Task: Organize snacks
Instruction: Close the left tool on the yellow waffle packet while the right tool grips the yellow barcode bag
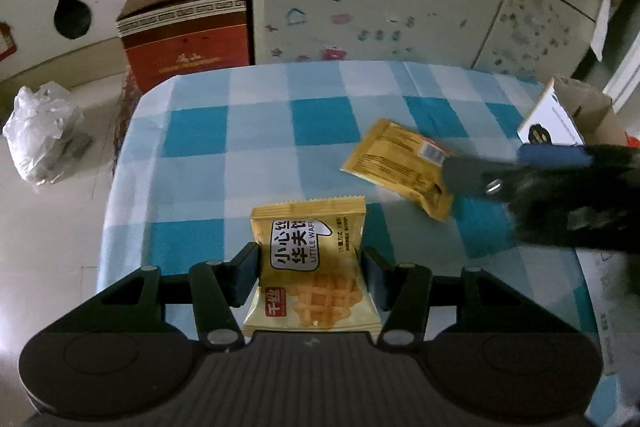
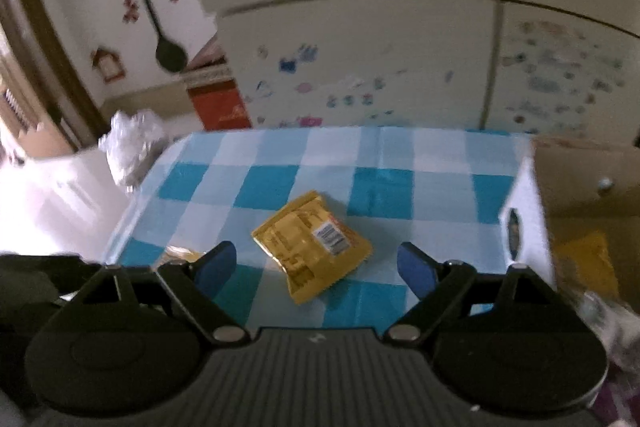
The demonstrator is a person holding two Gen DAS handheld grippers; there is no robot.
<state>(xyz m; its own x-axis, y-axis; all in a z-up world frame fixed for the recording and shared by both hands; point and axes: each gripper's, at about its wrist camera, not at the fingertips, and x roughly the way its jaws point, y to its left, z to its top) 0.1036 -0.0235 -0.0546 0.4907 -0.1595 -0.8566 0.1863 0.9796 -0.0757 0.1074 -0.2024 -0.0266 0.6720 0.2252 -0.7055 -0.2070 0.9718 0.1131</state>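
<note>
My left gripper (image 1: 310, 259) is shut on a yellow waffle snack packet (image 1: 312, 267), held face up above the blue checked tablecloth (image 1: 256, 131). A second yellow packet (image 1: 396, 163) lies back side up on the cloth to the right; it also shows in the right wrist view (image 2: 312, 247). My right gripper (image 2: 316, 267) is open, its blue fingers (image 2: 214, 267) spread on either side of this packet, just short of it. It appears blurred in the left wrist view (image 1: 520, 167). An open cardboard box (image 2: 580, 203) at the table's right holds a yellow packet (image 2: 588, 259).
A cream cabinet with stickers (image 1: 400, 11) stands behind the table. A red carton (image 1: 184, 27) and a white plastic bag (image 1: 40, 135) sit on the floor at left. The table's left edge (image 1: 120, 155) drops to the floor.
</note>
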